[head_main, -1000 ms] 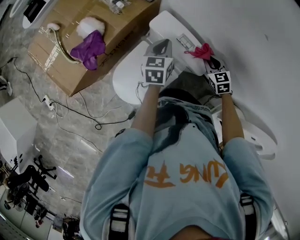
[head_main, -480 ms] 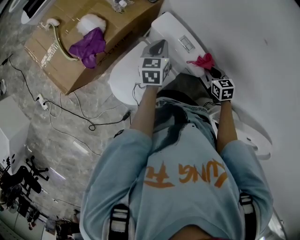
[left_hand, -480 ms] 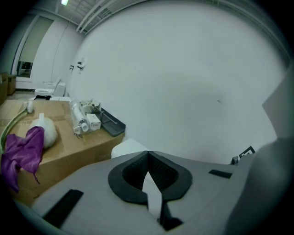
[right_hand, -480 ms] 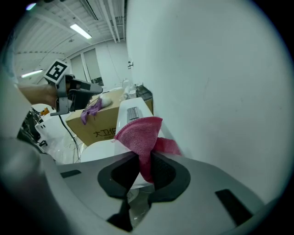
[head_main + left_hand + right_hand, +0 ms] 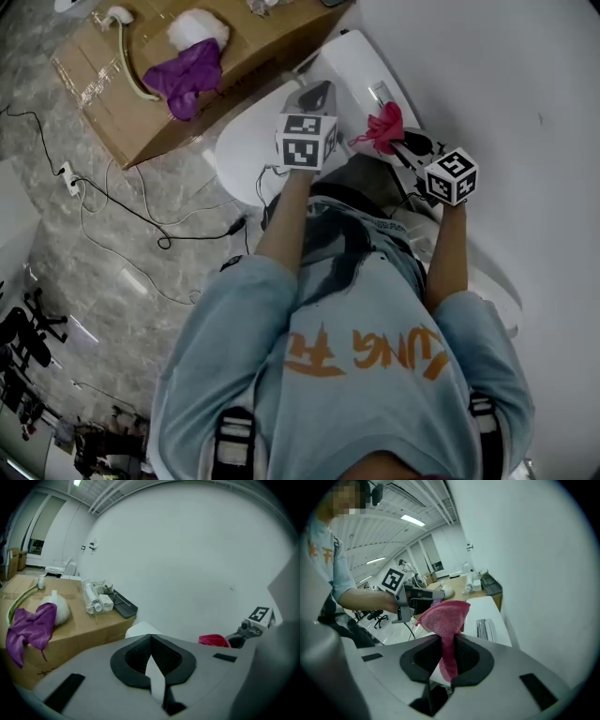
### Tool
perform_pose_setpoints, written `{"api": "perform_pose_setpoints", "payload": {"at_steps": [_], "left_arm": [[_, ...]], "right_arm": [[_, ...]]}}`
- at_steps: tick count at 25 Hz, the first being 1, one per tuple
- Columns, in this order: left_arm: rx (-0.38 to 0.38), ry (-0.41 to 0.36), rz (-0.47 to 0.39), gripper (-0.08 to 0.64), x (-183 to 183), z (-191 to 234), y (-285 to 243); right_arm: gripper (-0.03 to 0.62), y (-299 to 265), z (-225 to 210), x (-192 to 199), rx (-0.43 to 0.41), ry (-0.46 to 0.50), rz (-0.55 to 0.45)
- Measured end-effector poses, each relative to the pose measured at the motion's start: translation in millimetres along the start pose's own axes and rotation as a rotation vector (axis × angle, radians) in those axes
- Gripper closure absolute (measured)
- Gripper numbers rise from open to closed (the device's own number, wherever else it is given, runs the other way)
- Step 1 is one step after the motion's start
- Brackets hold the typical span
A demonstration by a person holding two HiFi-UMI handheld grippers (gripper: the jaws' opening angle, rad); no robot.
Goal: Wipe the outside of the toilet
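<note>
— Grey stone floor (image 5: 112,281) and a white wall (image 5: 506,66) are seen from the head view. Where is the toilet placed?

— The toilet (image 5: 246,150) is set against the wall, with its tank (image 5: 349,56) at the back. A cardboard box (image 5: 122,112) is stood just beside it, and a purple cloth (image 5: 192,75) is draped on the box.

— How is the right gripper seen?

— The right gripper (image 5: 447,641) is clamped on a pink cloth (image 5: 445,616), which is pinched between the jaws and bunched above them. It is held at the wall end of the tank, near the flush button (image 5: 484,629). Whether the cloth is pressed on the tank cannot be told.

— And the left gripper?

— The left gripper (image 5: 150,637) is held over the toilet. Its jaws are closed together at the tips, and nothing is caught between them.
</note>
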State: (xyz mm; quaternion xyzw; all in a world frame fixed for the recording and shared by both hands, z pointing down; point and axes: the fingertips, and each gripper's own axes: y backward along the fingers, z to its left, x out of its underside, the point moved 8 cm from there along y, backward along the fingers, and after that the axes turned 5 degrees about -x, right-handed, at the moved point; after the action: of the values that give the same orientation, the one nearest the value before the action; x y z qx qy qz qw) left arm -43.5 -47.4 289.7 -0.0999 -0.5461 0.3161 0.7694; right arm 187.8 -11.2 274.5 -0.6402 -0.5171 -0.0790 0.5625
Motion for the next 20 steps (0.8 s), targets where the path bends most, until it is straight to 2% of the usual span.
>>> {"api": "perform_pose_setpoints", "payload": {"at_steps": [5,10,13,17,20], "left_arm": [[-0.045,0.022,-0.012,0.54,-1,17,11],[-0.119,-0.029,-0.024,0.54,-3,40,20],[-0.151,-0.004,-0.039,0.54,-5,50,24],[-0.176,-0.061,-0.047,0.54,-9,57,29],[-0.175,-0.053,-0.038,0.54,-8,60,29]], "right_arm": [[0.515,-24,3,-47,-0.003,0.097,-0.089],[0.514,-57,-8,-82,0.062,0.122,-0.177],[0.514,-79,-18,-100,0.083,0.163,-0.15],[0.514,-102,-33,-122,0.129,0.234,-0.104],[0.514,-116,-49,-132,0.184,0.245,-0.085]]}}
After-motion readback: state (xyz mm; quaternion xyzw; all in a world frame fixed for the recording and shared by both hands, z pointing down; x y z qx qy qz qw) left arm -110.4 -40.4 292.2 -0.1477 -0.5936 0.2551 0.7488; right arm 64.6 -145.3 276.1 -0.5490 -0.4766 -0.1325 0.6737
